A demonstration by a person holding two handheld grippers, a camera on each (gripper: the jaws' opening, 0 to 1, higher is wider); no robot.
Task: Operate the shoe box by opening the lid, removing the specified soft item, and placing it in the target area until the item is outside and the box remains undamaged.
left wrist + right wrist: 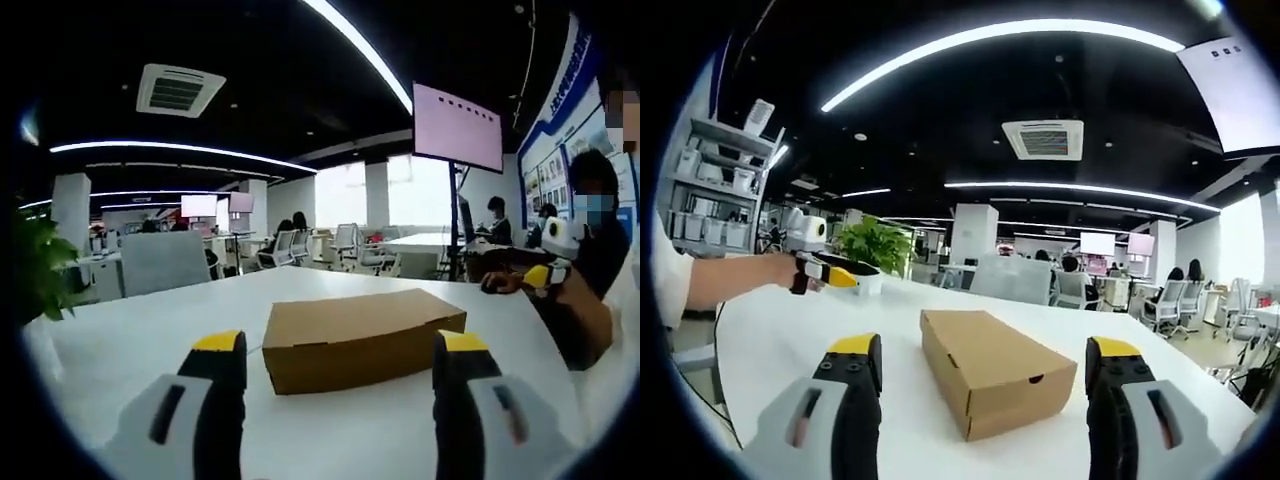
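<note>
The white worktop (330, 430) carries one brown cardboard shoe box (360, 338), lid closed, lying flat near the middle with bare surface on every side. A green potted plant (877, 245) stands at the far edge of the worktop in the right gripper view. Office chairs (350, 245) and a wall screen (457, 127) sit well behind.

The left gripper (340, 375) is held level, facing the long side of the box, fingers spread wide and holding nothing. The right gripper (980, 375) faces a box corner (965, 425), fingers likewise spread and holding nothing. Neither gripper touches the box.
</note>
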